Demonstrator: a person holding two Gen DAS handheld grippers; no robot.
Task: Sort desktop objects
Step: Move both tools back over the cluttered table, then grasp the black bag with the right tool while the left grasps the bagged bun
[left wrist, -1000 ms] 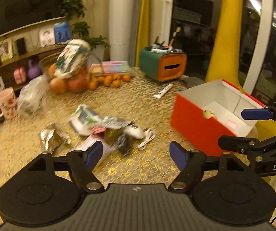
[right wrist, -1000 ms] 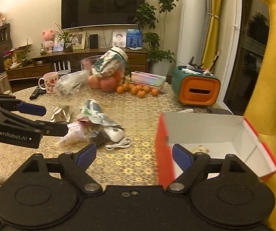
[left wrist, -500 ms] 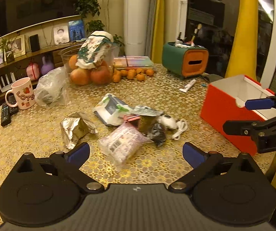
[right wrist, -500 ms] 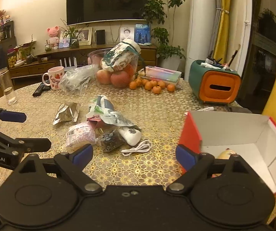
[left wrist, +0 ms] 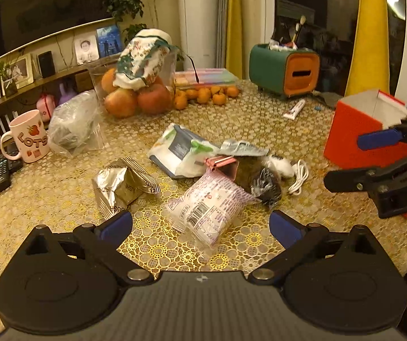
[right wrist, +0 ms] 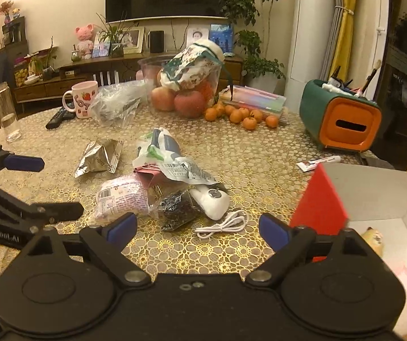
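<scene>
- Living room at night, warm lamp light falling on a round table [left wrist: 61,204] wearing a gold floral lace cloth; red cardboard box with white inside [left wrist: 354,130] standing open at the table's edge, serving as landmark.
- Left gripper [left wrist: 200,227] hovering with both blue pads spread wide, nothing between them; the pink-printed plastic pouch with a barcode [left wrist: 209,204] lying just ahead of it, well apart from the red box.
- Right gripper [right wrist: 197,228] also standing open and empty, beside the red box's near corner, with the white coiled cable [right wrist: 223,224] lying ahead of it.
- Pouch looking light, soft and crinkly; probably slippery film, so pinching across its puffed middle seems safer than its sealed fin.
- Silver foil packet [left wrist: 121,184] lying farther from the box than the pouch; likely light and springy, best taken at a folded edge.
- White rounded mouse-like device [right wrist: 213,201] lying near the box; hard and smooth, needing a grip across its narrow sides.
- Dark crinkled bag [right wrist: 179,207] touching the device.
- Count in the loose heap: one pouch, one foil packet, one cable, one white device, one dark bag, one blue-and-white wipes pack [left wrist: 178,150].
- One small yellowish item [right wrist: 374,237] already sitting inside the box.
</scene>
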